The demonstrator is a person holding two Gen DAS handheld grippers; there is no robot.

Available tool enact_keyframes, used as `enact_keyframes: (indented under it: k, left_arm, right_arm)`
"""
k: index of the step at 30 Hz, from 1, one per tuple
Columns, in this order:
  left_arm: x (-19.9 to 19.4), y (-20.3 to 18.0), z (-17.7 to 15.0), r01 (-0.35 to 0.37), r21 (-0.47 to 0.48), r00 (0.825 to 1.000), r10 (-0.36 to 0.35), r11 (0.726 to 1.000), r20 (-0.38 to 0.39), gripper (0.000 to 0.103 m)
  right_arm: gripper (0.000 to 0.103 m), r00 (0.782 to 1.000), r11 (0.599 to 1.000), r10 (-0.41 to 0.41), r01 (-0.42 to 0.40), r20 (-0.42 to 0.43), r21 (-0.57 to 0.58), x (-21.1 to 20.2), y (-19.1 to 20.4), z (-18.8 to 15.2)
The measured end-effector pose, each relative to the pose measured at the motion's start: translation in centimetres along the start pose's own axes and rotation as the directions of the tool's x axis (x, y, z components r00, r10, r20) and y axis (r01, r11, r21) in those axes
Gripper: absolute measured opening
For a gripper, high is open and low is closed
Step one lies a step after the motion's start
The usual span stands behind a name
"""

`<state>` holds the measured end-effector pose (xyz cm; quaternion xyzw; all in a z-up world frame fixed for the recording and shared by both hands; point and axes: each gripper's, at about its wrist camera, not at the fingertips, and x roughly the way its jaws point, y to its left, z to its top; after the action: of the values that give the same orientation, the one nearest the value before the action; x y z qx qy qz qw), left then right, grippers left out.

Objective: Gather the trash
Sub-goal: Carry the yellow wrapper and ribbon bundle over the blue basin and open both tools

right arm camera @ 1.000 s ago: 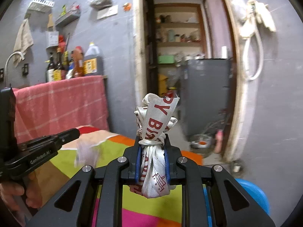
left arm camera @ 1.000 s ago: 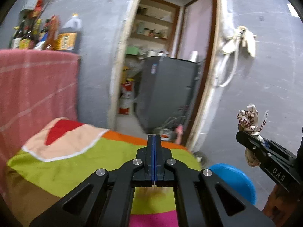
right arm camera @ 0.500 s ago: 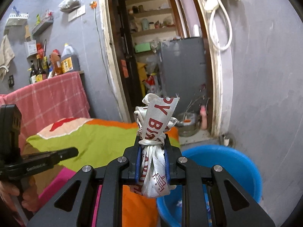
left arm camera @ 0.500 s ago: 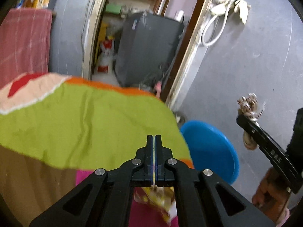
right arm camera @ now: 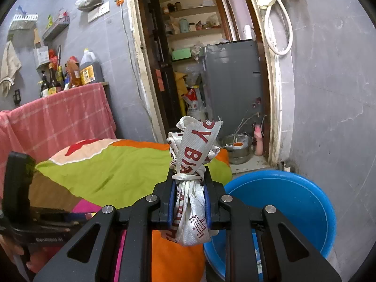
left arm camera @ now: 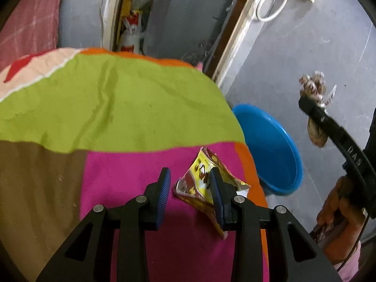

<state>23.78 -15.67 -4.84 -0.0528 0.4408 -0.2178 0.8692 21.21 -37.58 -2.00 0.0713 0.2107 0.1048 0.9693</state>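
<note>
A crumpled yellow and red snack wrapper lies on the pink patch of the colourful bedspread, near its right edge. My left gripper is open just above it; its right finger overlaps the wrapper. My right gripper is shut on a knotted white ribbon with red letters, held in the air beside the bed; it also shows in the left wrist view. A blue plastic tub stands on the floor to the right of the bed, also seen in the left wrist view.
A grey wall is behind the tub. A doorway leads to a store room with a grey cabinet and a metal pot. A pink cloth covers a counter with bottles at the left.
My left gripper has tilted down toward the bed and opened over the snack wrapper. My right gripper has kept the ribbon and shifted toward the blue tub.
</note>
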Motion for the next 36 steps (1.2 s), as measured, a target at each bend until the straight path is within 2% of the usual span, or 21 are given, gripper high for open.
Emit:
enact_keyframes:
  k: [2, 7, 14, 18, 23, 26, 28, 31, 36]
  left_arm:
    - [-0.1, -0.1, -0.1, -0.002, 0.007, 1.000, 0.002, 1.000, 0.007, 0.029]
    - [-0.2, -0.8, 0.0, -0.012, 0.043, 1.000, 0.010, 0.999, 0.028, 0.020]
    - [-0.8, -3.4, 1.5, -0.018, 0.107, 0.990, 0.003, 0.994, 0.143, 0.017]
    - [-1.6, -5.7, 3.1, -0.032, 0.147, 0.963, -0.009, 0.989, 0.268, 0.017]
    - [-2.2, -8.9, 4.8, -0.031, 0.177, 0.907, -0.046, 0.984, 0.418, 0.018]
    - [-1.8, -10.3, 5.9, -0.017, 0.173, 0.882, -0.067, 0.985, 0.466, 0.018]
    - [-0.9, -11.2, 6.5, -0.003, 0.182, 0.875, -0.086, 0.983, 0.476, 0.018]
    - [0.1, -12.4, 7.4, 0.015, 0.202, 0.873, -0.111, 0.979, 0.474, 0.018]
    - [2.1, -13.4, 8.3, 0.034, 0.205, 0.892, -0.122, 0.978, 0.434, 0.018]
  right_arm:
    - [0.017, 1.000, 1.000, 0.003, -0.003, -0.003, -0.002, -0.1, -0.1, 0.0]
    - [0.017, 1.000, 1.000, -0.005, 0.005, -0.005, 0.003, -0.3, -0.4, -0.2]
    - [0.017, 0.998, 0.999, -0.044, 0.044, 0.033, -0.001, -1.7, -1.0, 0.4]
    - [0.017, 0.993, 0.996, -0.088, 0.088, 0.082, -0.006, -3.2, -1.9, 1.2]
    - [0.018, 0.980, 0.989, -0.147, 0.147, 0.136, 0.005, -4.7, -3.6, 2.5]
    - [0.018, 0.968, 0.982, -0.190, 0.191, 0.163, 0.015, -5.4, -4.8, 3.0]
    - [0.018, 0.961, 0.976, -0.219, 0.218, 0.167, 0.028, -5.5, -5.8, 3.2]
    - [0.019, 0.956, 0.970, -0.244, 0.239, 0.160, 0.053, -5.3, -7.3, 3.1]
    - [0.021, 0.956, 0.962, -0.266, 0.255, 0.125, 0.095, -4.5, -9.3, 2.3]
